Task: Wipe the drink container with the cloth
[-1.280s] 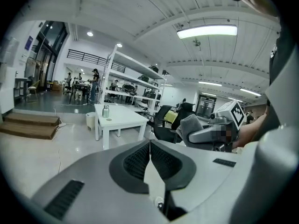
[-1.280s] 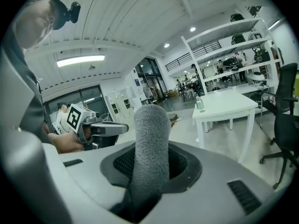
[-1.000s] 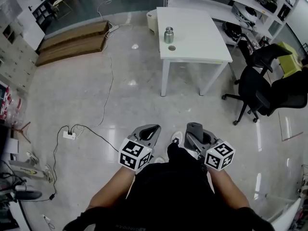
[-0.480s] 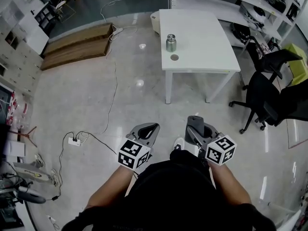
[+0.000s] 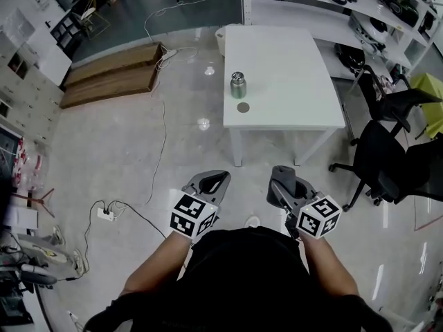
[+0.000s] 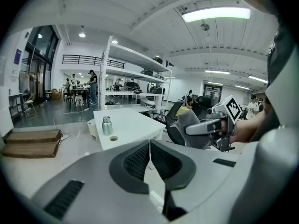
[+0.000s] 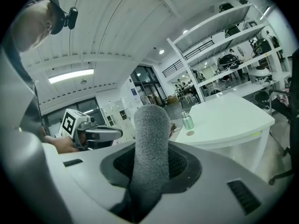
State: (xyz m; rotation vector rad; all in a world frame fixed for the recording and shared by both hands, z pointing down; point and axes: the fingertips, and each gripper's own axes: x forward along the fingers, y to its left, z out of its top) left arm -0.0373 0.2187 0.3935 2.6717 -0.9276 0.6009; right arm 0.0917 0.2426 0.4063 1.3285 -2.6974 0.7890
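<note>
The drink container (image 5: 238, 85) is a small metal bottle standing upright near the front edge of a white table (image 5: 291, 81), with a round disc (image 5: 243, 107) lying just in front of it. The bottle also shows far ahead in the left gripper view (image 6: 107, 125) and in the right gripper view (image 7: 187, 120). My right gripper (image 5: 280, 180) is shut on a rolled grey cloth (image 7: 150, 143) that sticks out past its jaws. My left gripper (image 5: 217, 180) is shut with nothing in it (image 6: 149, 143). Both are held over the floor, well short of the table.
Black office chairs (image 5: 377, 151) stand right of the table. Long white shelving (image 5: 325, 5) runs behind it. Wooden boards (image 5: 111, 68) lie on the floor at the left, and a power strip (image 5: 105, 214) with a trailing cable lies nearer me. A white bin (image 5: 220, 37) stands at the table's far corner.
The table and bottle have drawn nearer and lower in the head view as both grippers travelled forward together. The cloth stays gripped and the left jaws stay closed.
</note>
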